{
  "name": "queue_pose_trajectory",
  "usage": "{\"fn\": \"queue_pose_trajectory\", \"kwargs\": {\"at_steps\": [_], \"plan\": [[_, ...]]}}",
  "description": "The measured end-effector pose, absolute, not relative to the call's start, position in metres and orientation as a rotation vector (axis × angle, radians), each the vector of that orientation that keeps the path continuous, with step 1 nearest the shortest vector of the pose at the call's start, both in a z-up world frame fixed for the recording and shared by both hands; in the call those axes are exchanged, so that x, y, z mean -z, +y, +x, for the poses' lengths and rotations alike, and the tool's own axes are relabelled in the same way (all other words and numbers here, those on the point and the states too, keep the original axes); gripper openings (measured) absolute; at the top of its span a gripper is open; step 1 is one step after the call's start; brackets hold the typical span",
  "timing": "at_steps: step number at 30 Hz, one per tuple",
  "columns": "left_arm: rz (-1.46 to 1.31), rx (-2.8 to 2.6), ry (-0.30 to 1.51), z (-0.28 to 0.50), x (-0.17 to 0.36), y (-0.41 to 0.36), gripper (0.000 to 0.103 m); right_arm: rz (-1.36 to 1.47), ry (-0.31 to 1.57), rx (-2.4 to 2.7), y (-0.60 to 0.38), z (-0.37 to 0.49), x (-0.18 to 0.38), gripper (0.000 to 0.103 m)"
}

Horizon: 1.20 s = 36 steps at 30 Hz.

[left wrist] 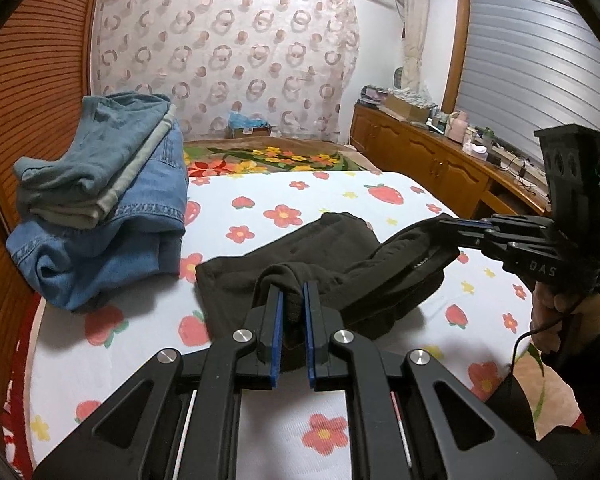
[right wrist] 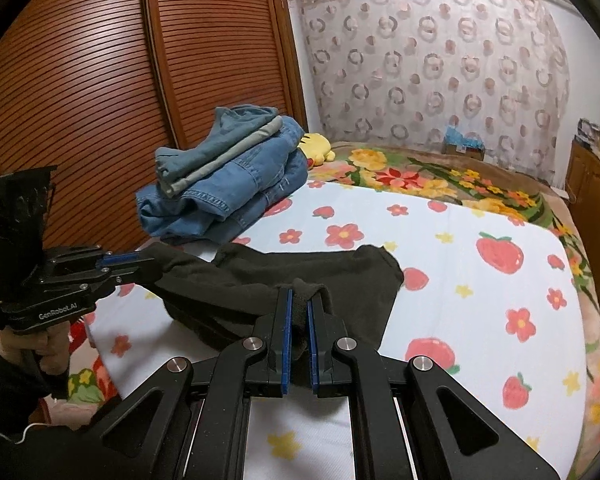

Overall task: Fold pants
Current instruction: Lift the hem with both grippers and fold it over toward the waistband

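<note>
Black pants (left wrist: pixel 320 256) lie partly folded on the strawberry-print bed sheet (left wrist: pixel 260 208). My left gripper (left wrist: pixel 293 294) is shut on a bunched edge of the pants and lifts it a little. My right gripper (left wrist: pixel 440 226) is shut on the other end of the same edge, to the right. In the right wrist view the right gripper (right wrist: pixel 299 304) clamps black fabric, the pants (right wrist: pixel 320 280) spread ahead of it, and the left gripper (right wrist: pixel 140 260) holds the cloth at the left.
A stack of folded jeans and grey-blue pants (left wrist: pixel 100 200) sits at the left on the bed, also in the right wrist view (right wrist: pixel 228 180). A wooden louvred wardrobe (right wrist: pixel 100 80) stands left. A wooden cabinet (left wrist: pixel 420 152) runs along the right. A yellow plush (right wrist: pixel 318 146) lies behind the stack.
</note>
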<state>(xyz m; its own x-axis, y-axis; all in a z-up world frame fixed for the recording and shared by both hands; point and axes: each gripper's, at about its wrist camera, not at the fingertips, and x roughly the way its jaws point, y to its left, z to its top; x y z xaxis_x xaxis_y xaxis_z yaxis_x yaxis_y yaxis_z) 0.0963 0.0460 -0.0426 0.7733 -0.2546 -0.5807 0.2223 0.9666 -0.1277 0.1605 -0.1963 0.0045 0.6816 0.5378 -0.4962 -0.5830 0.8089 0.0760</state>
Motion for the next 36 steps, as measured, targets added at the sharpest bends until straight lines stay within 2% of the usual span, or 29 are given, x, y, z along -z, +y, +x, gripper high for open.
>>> {"fn": "queue_pose_trajectory", "kwargs": {"at_steps": [29,30,32,36], "plan": [[-0.06,0.177,0.672,0.164,0.051,0.06,0.011,-0.169,0.547,-0.579,-0.159,0.248,0.004,0.008],[-0.062,0.175,0.676,0.164,0.052,0.06,0.012,-0.174,0.547,-0.579,-0.159,0.248,0.005,0.011],[-0.072,0.17,0.69,0.164,0.055,0.062,0.015,-0.171,0.548,-0.558,-0.161,0.246,0.006,0.024],[-0.085,0.18,0.691,0.158,0.057,0.062,0.035,-0.151,0.562,-0.558,-0.171,0.242,0.007,0.026]]}}
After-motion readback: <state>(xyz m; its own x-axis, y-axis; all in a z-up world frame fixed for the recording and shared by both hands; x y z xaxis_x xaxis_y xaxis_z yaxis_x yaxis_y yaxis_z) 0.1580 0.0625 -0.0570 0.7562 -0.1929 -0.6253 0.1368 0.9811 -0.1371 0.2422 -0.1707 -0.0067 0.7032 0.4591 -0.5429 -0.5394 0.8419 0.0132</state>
